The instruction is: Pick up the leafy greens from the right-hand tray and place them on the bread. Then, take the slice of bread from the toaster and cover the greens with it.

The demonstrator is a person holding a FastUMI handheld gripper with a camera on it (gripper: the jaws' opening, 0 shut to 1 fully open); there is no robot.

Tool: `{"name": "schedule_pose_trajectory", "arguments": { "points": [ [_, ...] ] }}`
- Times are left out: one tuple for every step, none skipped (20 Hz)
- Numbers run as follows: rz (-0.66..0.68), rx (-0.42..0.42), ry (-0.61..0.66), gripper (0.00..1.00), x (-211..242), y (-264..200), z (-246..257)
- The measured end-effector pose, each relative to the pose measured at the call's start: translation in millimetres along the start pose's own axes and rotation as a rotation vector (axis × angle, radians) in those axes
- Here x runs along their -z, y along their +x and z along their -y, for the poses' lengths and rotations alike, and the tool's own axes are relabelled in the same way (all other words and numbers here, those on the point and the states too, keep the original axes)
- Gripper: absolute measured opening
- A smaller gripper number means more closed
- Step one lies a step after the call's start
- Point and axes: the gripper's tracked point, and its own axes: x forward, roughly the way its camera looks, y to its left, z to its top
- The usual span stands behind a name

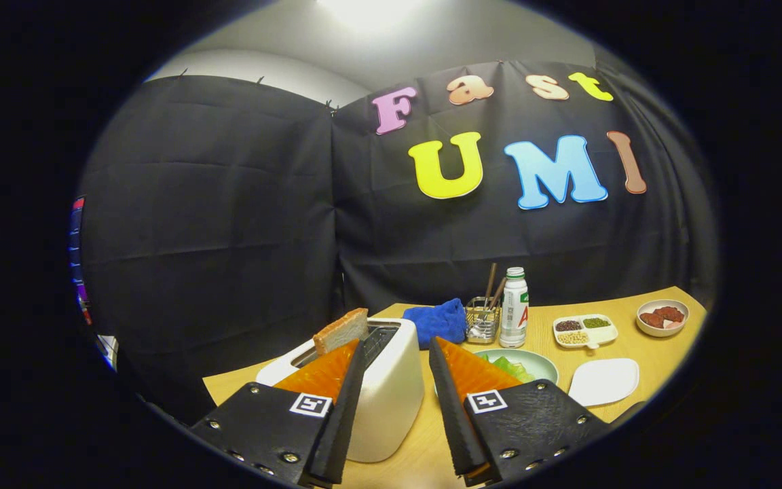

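My gripper stands open above the wooden table, nothing between its fingers. A white toaster sits just ahead, partly behind the left finger, with a slice of bread sticking up out of its slot. Beyond the right finger lies a pale green plate with leafy greens on it; the finger hides most of the plate. Right of that plate rests a bare white tray.
At the back of the table stand a blue cloth, a wire holder with chopsticks and a white bottle. Farther right are a divided dish of beans and a bowl of reddish food.
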Motion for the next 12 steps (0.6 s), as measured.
{"name": "schedule_pose_trajectory", "arguments": {
  "points": [
    [-0.001,0.021,0.006,0.58,-1.2,3.2,-4.7],
    [-0.005,0.045,0.007,0.58,-0.3,6.4,-8.6],
    [-0.008,0.039,-0.005,0.58,-1.2,9.8,-18.1],
    [-0.013,0.029,-0.019,0.58,0.2,15.6,-26.9],
    [-0.015,0.028,-0.027,0.58,1.7,18.1,-35.4],
    [-0.013,0.026,-0.038,0.58,1.5,19.5,-42.1],
    [-0.009,0.030,-0.050,0.58,0.6,21.2,-46.9],
    [-0.006,0.039,-0.068,0.58,1.2,24.0,-49.7],
    [-0.013,0.052,-0.087,0.58,2.5,26.4,-51.3],
    [-0.021,0.059,-0.096,0.58,6.5,30.6,-54.1],
    [-0.035,0.060,-0.099,0.58,11.3,35.5,-58.3],
    [-0.051,0.062,-0.100,0.58,15.2,39.9,-62.8]
  ]
}}
